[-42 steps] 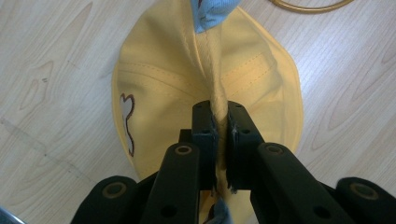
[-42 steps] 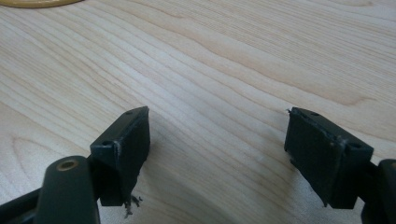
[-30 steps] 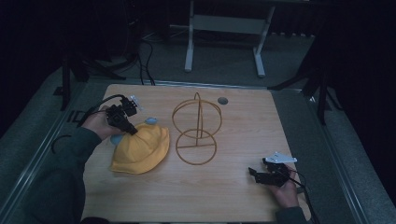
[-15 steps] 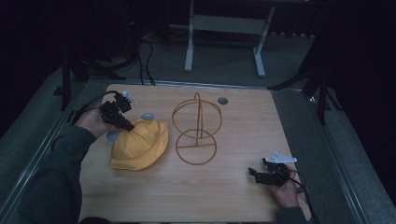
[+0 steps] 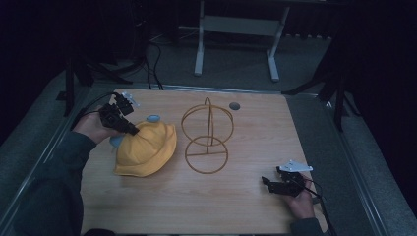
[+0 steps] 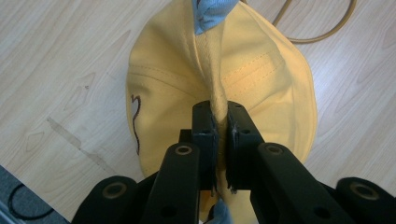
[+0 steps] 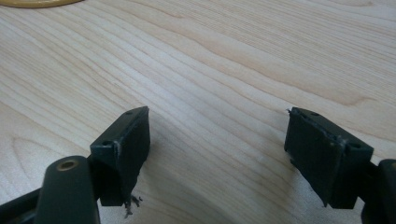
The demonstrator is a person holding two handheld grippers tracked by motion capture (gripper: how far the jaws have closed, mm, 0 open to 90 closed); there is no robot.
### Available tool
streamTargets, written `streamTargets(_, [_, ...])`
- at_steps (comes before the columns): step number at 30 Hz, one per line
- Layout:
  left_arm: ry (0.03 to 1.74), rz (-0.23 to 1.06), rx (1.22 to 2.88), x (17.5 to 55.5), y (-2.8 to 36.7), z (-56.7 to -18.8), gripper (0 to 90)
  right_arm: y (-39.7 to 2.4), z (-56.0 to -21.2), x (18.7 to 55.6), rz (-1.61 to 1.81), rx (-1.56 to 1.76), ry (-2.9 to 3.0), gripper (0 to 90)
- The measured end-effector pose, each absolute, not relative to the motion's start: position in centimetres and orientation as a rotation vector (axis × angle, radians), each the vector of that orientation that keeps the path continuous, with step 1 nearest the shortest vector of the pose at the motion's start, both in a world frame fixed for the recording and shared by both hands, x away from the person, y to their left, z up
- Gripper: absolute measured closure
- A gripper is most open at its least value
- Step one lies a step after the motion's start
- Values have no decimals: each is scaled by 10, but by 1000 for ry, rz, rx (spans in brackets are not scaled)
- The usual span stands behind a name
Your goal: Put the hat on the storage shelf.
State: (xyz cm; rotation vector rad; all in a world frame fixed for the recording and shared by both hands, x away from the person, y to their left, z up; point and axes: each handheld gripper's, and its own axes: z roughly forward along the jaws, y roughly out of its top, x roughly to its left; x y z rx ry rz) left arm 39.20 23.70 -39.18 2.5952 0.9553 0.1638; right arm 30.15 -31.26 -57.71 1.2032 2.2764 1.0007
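Hat (image 5: 146, 150) lay left of centre on the table (image 5: 246, 206), beside the wire stand (image 5: 206, 137), bare wood ahead. Left tool (image 6: 220, 122) was clamped on its yellow, blue-trimmed crown fold. Right tool (image 7: 217, 140) rested apart near the table's corner.

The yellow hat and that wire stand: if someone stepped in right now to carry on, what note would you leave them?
Left gripper: shut on a pinched fold in the crown of the yellow hat, at the table's left side; one edge of the hat looks lifted.
Right gripper: open, nothing between its jaws, low over bare wood at the near right corner.
Wire stand: upright at the middle of the table, nothing on it, just right of the hat.
Done: hat gripped.
Left, probably: lift the hat and set it over the stand; the right gripper could steady the stand's base.
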Motion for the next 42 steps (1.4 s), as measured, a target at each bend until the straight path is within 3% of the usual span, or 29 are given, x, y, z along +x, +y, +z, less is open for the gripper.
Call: streamTargets(42, [883,170,2468,384,249,-359,841,-313,-577,302,1000,1201,2276,220])
